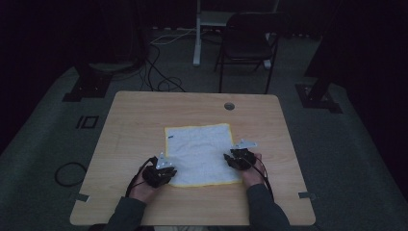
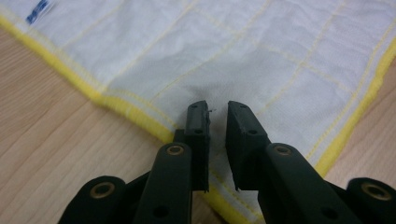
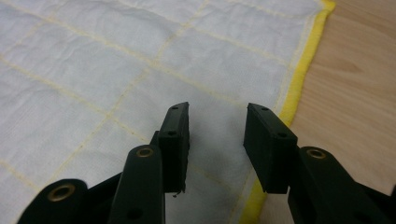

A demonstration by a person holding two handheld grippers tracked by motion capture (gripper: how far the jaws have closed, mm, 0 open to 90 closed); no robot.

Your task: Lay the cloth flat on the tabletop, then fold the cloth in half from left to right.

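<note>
Cloth [image 1: 199,153] flat on worktop [image 1: 134,120], beneath left gripper [image 2: 217,114], narrowly open, and right gripper [image 3: 217,122], wider, both empty; shallow closure could miss the hem.

Cloth [image 1: 199,153] lies flat at the middle of the table [image 1: 134,120]. My left gripper [image 1: 162,174] sits over its near left corner, my right gripper [image 1: 239,158] over its right edge. A chair [image 1: 248,43] stands behind the table.

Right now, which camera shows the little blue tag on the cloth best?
The left gripper view: the blue tag sits close and large on the cloth by its yellow edge. The high view shows it as a tiny speck. The right gripper view looks at another part of the cloth.
</note>
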